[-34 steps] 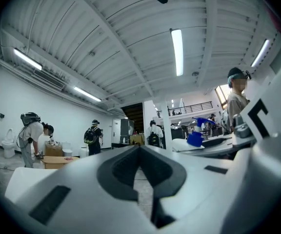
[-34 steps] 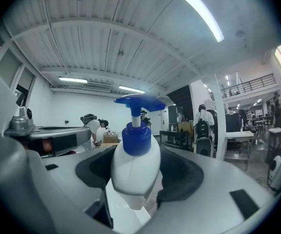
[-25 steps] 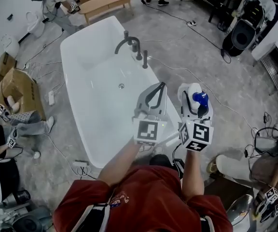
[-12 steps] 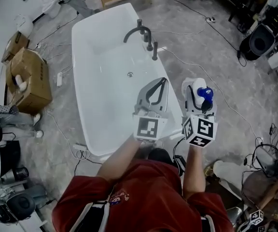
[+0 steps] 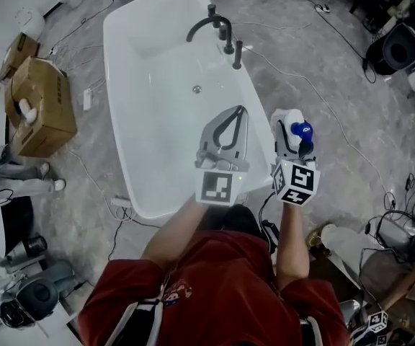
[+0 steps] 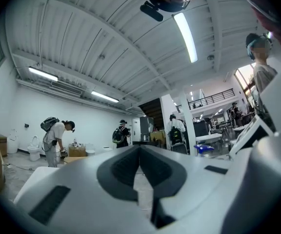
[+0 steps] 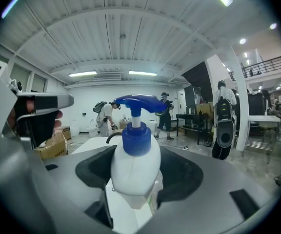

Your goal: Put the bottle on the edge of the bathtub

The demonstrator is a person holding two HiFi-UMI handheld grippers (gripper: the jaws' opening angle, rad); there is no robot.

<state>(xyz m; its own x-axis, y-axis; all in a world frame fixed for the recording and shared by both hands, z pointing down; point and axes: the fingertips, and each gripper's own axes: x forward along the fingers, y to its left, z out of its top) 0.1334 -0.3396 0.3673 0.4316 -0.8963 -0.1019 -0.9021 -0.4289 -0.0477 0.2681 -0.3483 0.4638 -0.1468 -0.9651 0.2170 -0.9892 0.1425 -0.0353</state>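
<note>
A white pump bottle (image 5: 291,123) with a blue pump head stands upright between the jaws of my right gripper (image 5: 289,125), which is shut on its body. In the right gripper view the bottle (image 7: 135,167) fills the middle, held by the right gripper (image 7: 134,179). It hangs over the floor just beyond the right rim of the white bathtub (image 5: 259,114). My left gripper (image 5: 240,111) is shut and holds nothing, and it hovers over the tub's near right part. In the left gripper view the left gripper (image 6: 140,150) has its jaws meeting along the middle.
A dark faucet set (image 5: 220,27) stands on the tub's far right rim, and a drain (image 5: 197,89) shows in the basin. Cardboard boxes (image 5: 42,107) sit left of the tub. Cables cross the grey floor, with equipment (image 5: 398,45) at right. People stand in the background (image 6: 57,135).
The head view has swung, so the tub now lies higher and more upright in the picture. Both grippers stay side by side, and the bottle stays held in the right one.
</note>
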